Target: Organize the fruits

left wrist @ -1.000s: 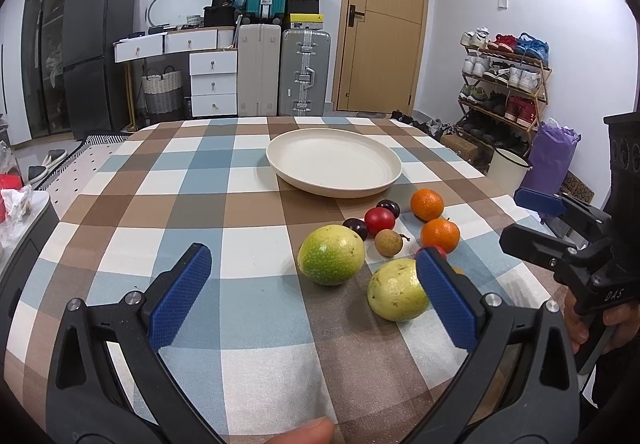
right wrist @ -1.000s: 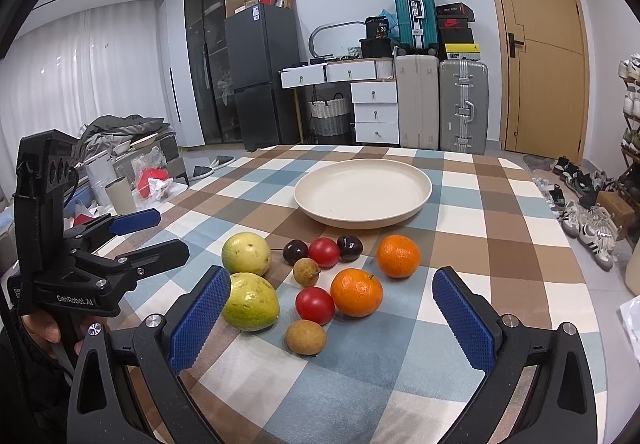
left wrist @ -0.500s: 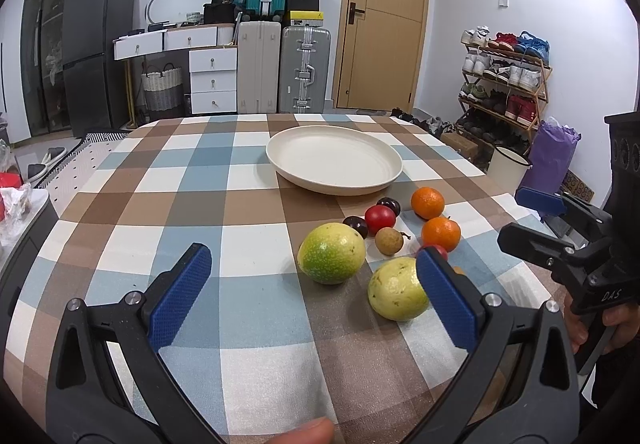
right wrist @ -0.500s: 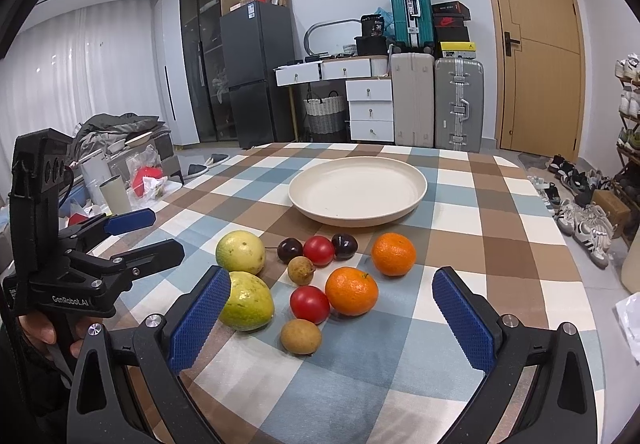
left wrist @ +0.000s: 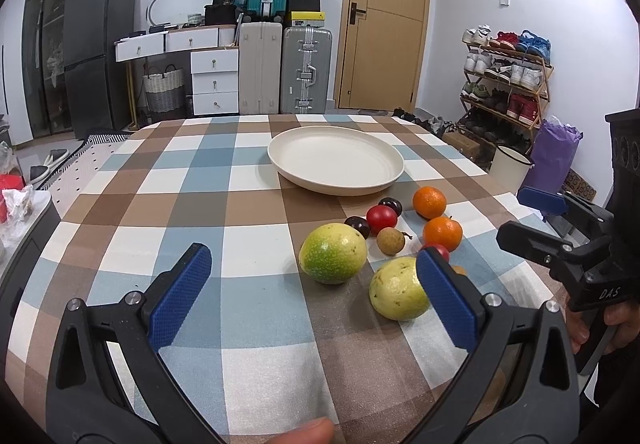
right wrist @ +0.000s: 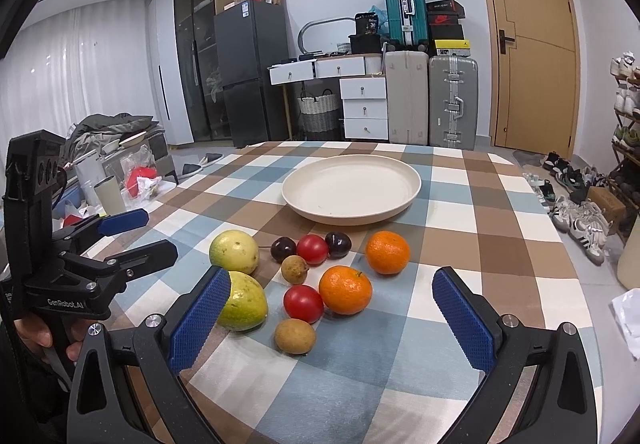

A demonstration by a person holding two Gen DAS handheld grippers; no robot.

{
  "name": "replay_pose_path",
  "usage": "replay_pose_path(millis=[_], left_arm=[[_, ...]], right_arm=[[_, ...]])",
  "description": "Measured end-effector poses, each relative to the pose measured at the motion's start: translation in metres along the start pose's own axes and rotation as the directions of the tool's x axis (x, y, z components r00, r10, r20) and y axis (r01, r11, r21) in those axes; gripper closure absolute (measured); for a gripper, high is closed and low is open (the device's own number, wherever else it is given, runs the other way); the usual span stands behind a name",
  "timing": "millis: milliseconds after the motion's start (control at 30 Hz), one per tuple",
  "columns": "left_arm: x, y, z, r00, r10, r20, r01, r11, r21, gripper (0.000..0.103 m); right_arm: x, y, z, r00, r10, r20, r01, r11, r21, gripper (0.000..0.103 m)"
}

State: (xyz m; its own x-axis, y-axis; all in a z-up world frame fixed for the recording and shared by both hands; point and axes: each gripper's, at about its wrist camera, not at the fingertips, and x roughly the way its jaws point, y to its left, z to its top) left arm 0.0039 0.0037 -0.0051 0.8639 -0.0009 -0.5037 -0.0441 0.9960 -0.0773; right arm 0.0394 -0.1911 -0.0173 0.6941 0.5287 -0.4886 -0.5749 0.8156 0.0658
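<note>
The loose cluster of round green, red and orange fruits (right wrist: 312, 276) is lying, with no clear long axis, on the checked tablecloth (left wrist: 132, 211) just before the empty cream plate (right wrist: 352, 187). Both the left gripper (left wrist: 312, 296) and the right gripper (right wrist: 332, 312) are hovering with jaws wide apart, the right one having eased slightly closer.

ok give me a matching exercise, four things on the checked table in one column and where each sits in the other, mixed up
Things:
1. round cream plate
2. far orange mandarin
3. near brown longan
4. far yellow-green guava

Places, as the right wrist view shows them:
A. nearest that camera, in front of a red tomato
B. behind all the fruit, holding nothing
C. right end of the fruit cluster, beside a dark plum
D. left end of the cluster, behind the other guava

Pairs: 1-B, 2-C, 3-A, 4-D
</note>
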Motion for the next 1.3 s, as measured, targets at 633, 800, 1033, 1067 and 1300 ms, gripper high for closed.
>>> replay_pose_path(millis=[633, 800, 1033, 1067, 1300], left_arm=[[0.005, 0.002, 0.002, 0.998, -0.006, -0.061, 0.004, 0.999, -0.038, 0.001], [0.012, -0.001, 0.005, 0.994, -0.009, -0.11, 0.007, 1.0, -0.018, 0.001], [0.021, -0.011, 0.002, 0.987, -0.038, -0.154, 0.042, 0.999, 0.026, 0.001], [0.021, -0.012, 0.001, 0.986, -0.044, -0.159, 0.049, 0.998, 0.033, 0.002], [0.028, -0.022, -0.003, 0.976, -0.07, -0.205, 0.086, 0.994, 0.071, 0.006]], right_arm=[[0.018, -0.014, 0.0, 0.992, -0.042, -0.119, 0.052, 0.996, 0.074, 0.0], [0.021, -0.017, 0.0, 0.984, -0.062, -0.166, 0.074, 0.995, 0.066, 0.0], [0.04, -0.006, -0.014, 0.953, -0.067, -0.296, 0.07, 0.998, 0.0, 0.0], [0.043, -0.003, -0.016, 0.949, -0.07, -0.308, 0.07, 0.997, -0.012, 0.0], [0.054, 0.006, -0.025, 0.931, -0.031, -0.364, 0.026, 0.999, -0.019, 0.009]])
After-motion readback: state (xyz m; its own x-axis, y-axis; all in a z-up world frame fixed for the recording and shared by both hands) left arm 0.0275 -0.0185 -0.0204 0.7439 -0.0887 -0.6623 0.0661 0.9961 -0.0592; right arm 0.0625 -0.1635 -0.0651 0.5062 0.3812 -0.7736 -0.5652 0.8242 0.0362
